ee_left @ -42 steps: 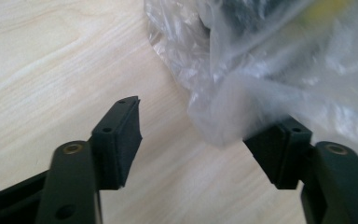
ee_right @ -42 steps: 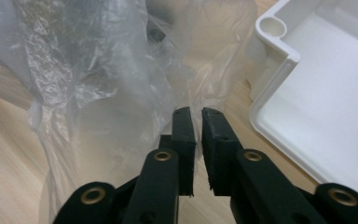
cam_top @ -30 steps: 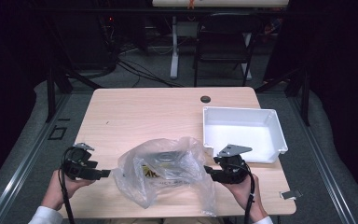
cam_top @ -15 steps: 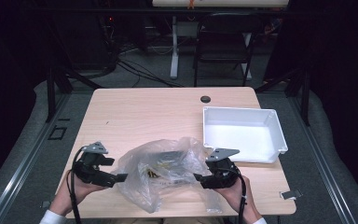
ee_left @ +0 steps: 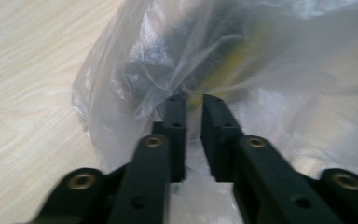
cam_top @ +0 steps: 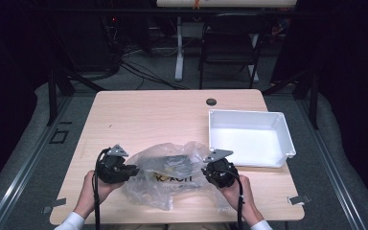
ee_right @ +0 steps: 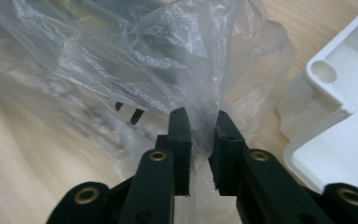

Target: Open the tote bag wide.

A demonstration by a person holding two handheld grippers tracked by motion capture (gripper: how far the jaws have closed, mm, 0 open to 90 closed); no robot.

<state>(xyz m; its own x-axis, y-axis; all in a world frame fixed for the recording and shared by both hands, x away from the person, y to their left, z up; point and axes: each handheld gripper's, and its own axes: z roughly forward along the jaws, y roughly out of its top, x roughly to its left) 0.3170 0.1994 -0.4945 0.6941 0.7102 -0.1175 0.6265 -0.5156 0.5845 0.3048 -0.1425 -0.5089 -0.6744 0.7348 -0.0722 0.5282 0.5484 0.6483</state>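
The clear plastic bag lies near the desk's front edge. The left hand-held gripper and right hand-held gripper have just clenched onto its opposite sides. Grasping looks done; lifting or opening it remains, the white tray beside it.

One clear plastic bag lies on the one tabletop. There is one white tray. Two tongs are there: left tongs and right tongs.

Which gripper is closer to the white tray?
Right. The right gripper sits just beside the white tray, gripping the plastic bag; the left gripper grips the bag's far side.
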